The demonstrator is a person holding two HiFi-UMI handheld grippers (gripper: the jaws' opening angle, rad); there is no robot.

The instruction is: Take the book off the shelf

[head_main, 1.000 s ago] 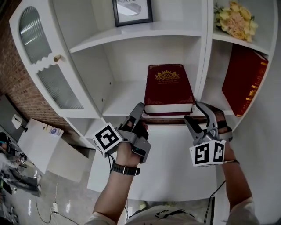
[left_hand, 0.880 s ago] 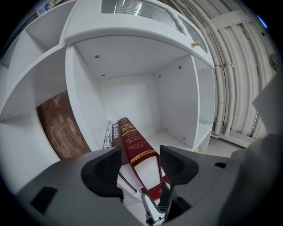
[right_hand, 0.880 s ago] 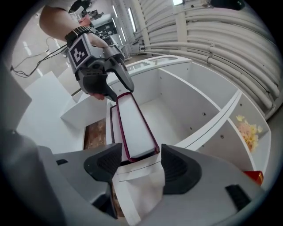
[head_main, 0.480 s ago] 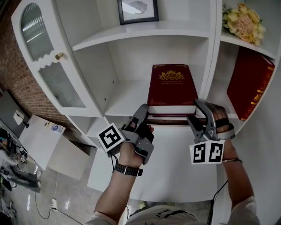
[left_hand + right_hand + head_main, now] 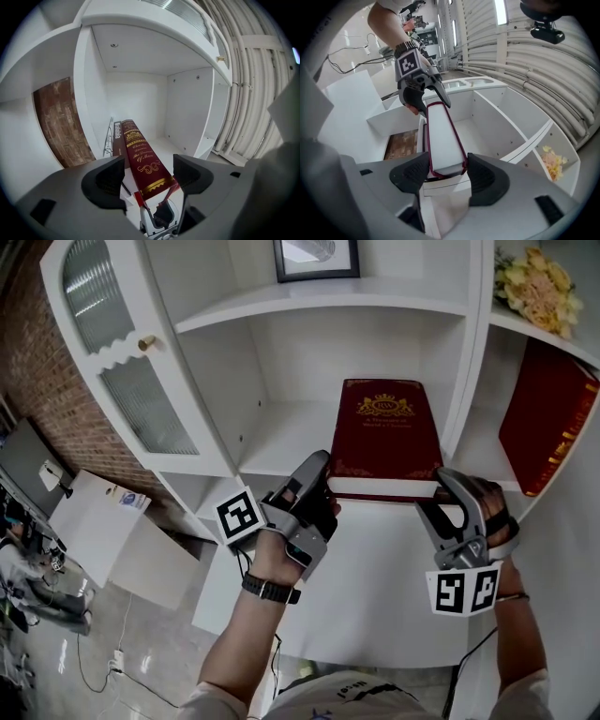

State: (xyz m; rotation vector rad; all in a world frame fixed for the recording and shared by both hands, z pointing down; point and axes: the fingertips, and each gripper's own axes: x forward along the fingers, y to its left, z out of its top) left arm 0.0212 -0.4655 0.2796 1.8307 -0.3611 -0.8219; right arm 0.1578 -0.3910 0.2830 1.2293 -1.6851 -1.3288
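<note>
A dark red book with gold print lies flat on the middle shelf, its front edge at the shelf's lip. My right gripper is shut on its right front corner; in the right gripper view the pads press both covers of the book at the right gripper. My left gripper is at the left front corner. There the book's spine lies between the opening jaws of the left gripper, with gaps on both sides. A second dark book lies against the red one.
A framed picture stands on the shelf above. Yellow flowers and an upright red book fill the right compartments. A glass-paned cabinet door hangs open at the left. White boxes sit low at the left.
The left jaws have spread away from the book's corner. The red book now hides the darker book that showed under its front edge. The right gripper keeps its hold.
</note>
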